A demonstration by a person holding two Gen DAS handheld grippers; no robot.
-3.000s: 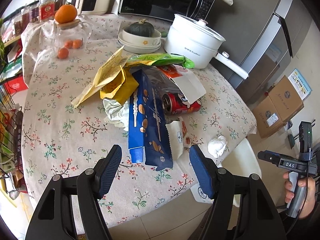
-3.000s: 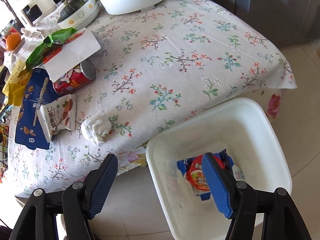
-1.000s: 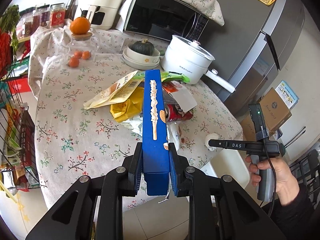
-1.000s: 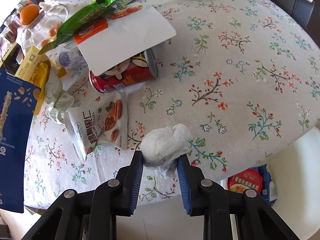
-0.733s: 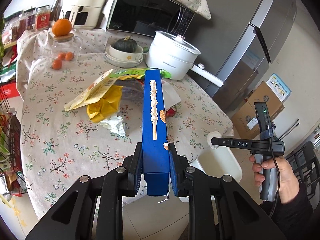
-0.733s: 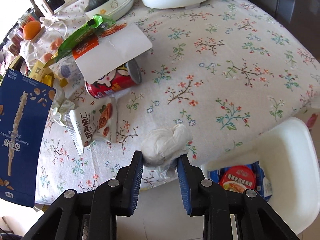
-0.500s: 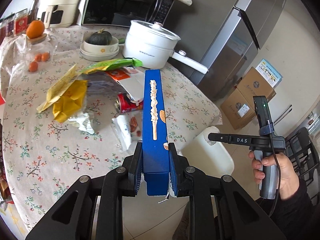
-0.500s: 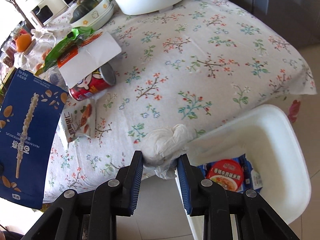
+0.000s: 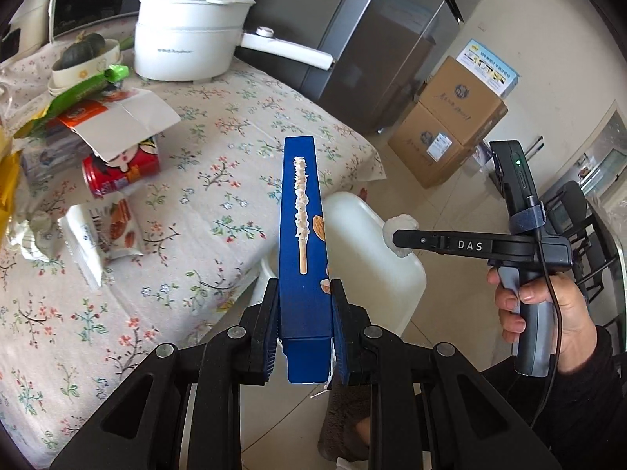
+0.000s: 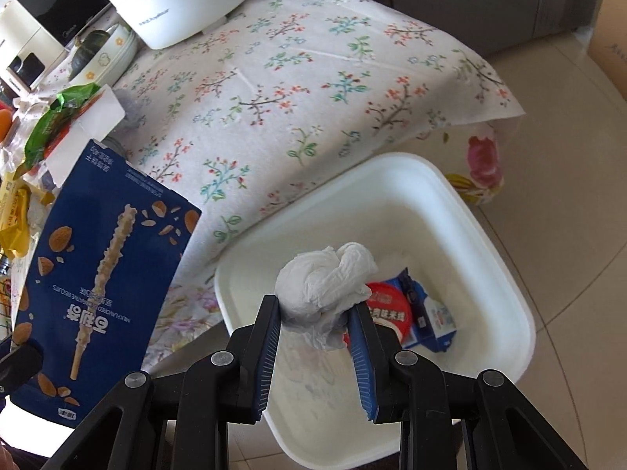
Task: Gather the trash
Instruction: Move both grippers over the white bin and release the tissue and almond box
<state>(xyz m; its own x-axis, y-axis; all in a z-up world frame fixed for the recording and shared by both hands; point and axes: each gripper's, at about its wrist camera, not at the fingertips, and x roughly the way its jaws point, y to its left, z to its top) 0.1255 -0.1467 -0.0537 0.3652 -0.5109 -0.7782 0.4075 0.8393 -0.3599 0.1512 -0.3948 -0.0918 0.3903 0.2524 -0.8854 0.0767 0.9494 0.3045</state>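
Observation:
My left gripper [image 9: 305, 293] is shut on a flat blue biscuit box [image 9: 303, 211], held upright in the air off the table's edge, beside the white bin [image 9: 376, 250]. The box also shows at the left of the right wrist view [image 10: 102, 266]. My right gripper [image 10: 317, 309] is shut on a crumpled white tissue [image 10: 325, 278] and holds it over the white bin [image 10: 505, 270], which holds a red-lidded cup [image 10: 388, 305] and a blue packet. The right gripper also shows in the left wrist view [image 9: 395, 235].
On the flowered table [image 9: 219, 149] lie a red can [image 9: 121, 172], a nut snack packet [image 9: 106, 231], a white card, a green bag [image 9: 82, 90] and yellow wrappers. A white pot [image 9: 188, 35] and a bowl stand behind. Cardboard boxes [image 9: 450, 121] stand by the fridge.
Both grippers have swung right, away from the table. The tissue has moved from the table's edge to above the bin. The blue box has come toward the bin.

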